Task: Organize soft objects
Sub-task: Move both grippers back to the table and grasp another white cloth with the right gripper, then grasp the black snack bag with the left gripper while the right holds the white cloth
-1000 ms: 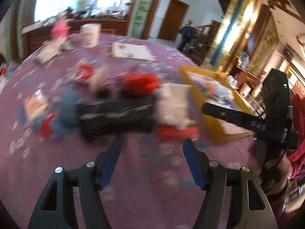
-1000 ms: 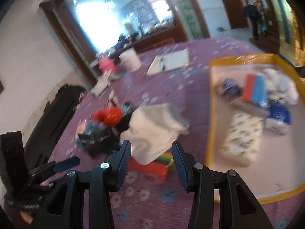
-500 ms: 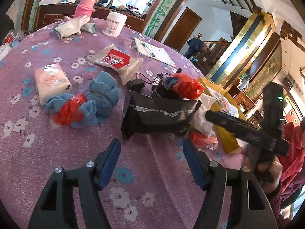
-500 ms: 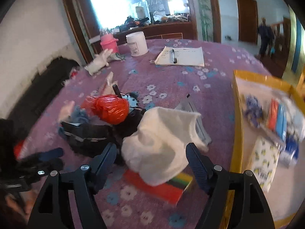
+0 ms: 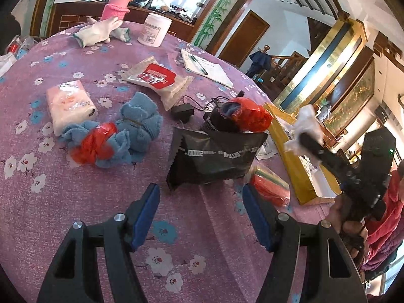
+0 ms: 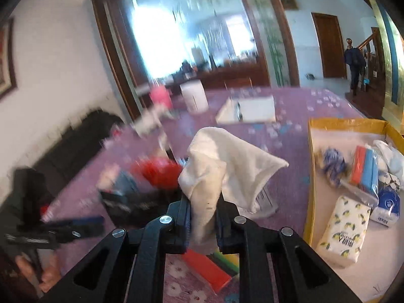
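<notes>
Right gripper clamped on white cloth, lifted at frame centre; left gripper wide, empty, lower centre. Mid-transfer, probably: next, carry toward yellow tray at right, release among packets without snagging the rim.

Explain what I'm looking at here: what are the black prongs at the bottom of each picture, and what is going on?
No robot here: a person holds a two-finger gripper in each hand, each with a fisheye camera looking along its fingers. In the left view, the left gripper hovers with jaws open before a black foil pouch on the purple flowered tablecloth. Nearby lie blue towels bundled with red plastic and a white tissue pack. In the right view, the right gripper has its jaws shut on a white cloth, lifted off the table. Right of it sits a yellow-rimmed tray holding sorted soft items.
</notes>
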